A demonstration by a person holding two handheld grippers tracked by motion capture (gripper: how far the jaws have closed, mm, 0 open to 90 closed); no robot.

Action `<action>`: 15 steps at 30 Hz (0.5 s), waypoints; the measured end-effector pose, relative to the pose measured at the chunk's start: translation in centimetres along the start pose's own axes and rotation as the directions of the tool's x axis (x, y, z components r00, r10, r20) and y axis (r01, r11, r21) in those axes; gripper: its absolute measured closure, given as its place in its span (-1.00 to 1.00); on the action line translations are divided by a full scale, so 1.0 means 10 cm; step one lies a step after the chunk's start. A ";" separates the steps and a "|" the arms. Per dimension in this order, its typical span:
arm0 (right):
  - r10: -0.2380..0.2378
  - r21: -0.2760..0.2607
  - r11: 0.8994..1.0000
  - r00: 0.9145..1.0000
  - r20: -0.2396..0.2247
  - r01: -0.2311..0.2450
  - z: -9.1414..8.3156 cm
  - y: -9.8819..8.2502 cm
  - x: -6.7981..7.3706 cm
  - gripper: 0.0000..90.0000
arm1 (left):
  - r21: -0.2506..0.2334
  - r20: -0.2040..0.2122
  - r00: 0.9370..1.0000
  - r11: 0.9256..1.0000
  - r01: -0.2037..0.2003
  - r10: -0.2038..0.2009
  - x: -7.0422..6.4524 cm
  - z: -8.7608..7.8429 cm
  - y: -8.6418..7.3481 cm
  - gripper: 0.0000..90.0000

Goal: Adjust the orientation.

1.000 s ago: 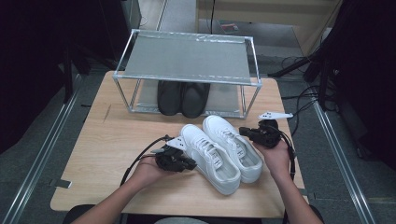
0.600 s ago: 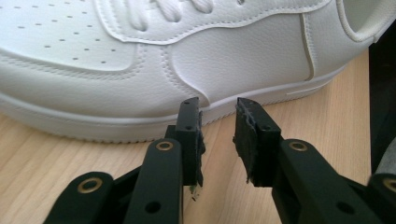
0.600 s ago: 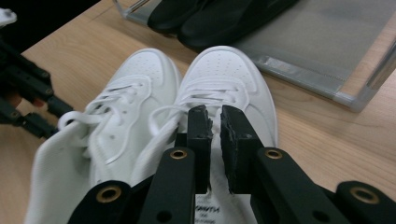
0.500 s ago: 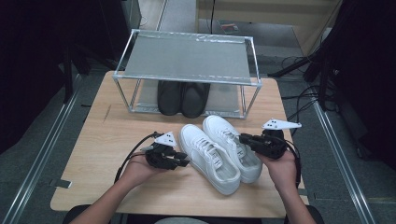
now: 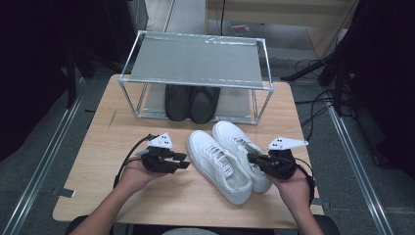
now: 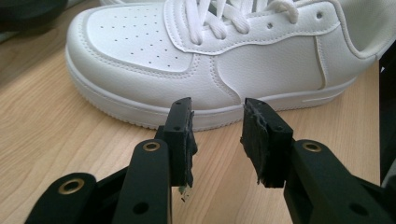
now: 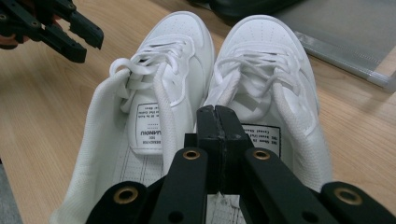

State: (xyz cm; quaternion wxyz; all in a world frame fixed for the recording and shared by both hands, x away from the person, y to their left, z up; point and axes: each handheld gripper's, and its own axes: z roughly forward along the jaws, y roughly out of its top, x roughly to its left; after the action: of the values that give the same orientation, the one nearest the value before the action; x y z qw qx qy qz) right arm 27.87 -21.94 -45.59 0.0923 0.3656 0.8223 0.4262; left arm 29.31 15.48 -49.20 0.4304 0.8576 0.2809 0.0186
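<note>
Pair of white sneakers (image 5: 227,159) side by side on the bench (image 5: 98,132), just in front of a metal rack (image 5: 195,58).

Left claw (image 5: 182,160) just beside the left sneaker, drawn back from it since a second ago, jaws just opening, nothing between. Right claw (image 5: 252,157) at the right sneaker's heel, jaws pressed shut, seemingly empty. Probably released after positioning.

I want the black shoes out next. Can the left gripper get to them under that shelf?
Probably yes. The left gripper has its jaws apart with nothing between them, and the black shoes sit at the rack's open front, with bare table between.
</note>
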 end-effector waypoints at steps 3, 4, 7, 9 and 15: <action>0.000 0.001 1.000 1.000 0.000 0.000 0.00 0.00 0.00 1.00 | -0.006 -0.004 1.000 1.000 0.006 -0.006 0.02 -0.01 -0.01 0.40; -0.001 0.001 1.000 1.000 0.001 0.001 0.00 0.00 0.00 1.00 | -0.004 -0.005 1.000 1.000 0.008 -0.008 0.02 -0.02 -0.01 0.39; 0.000 -0.001 1.000 1.000 0.002 0.000 0.01 0.00 0.00 1.00 | -0.003 -0.003 1.000 1.000 0.014 -0.014 0.03 -0.02 -0.01 0.35; -0.007 -0.001 1.000 1.000 0.007 0.007 0.02 0.00 0.00 1.00 | 0.001 0.002 1.000 1.000 0.022 -0.022 0.04 -0.01 -0.01 0.33; -0.013 -0.003 1.000 1.000 0.022 0.013 0.03 0.00 0.01 1.00 | 0.012 0.001 1.000 1.000 0.027 -0.027 0.04 0.00 -0.01 0.29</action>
State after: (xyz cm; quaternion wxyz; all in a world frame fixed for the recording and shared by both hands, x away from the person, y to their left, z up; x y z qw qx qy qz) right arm 27.90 -21.65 -45.81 0.1047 0.3648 0.8228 0.4230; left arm 29.62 15.76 -49.37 0.4259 0.8563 0.2921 0.0106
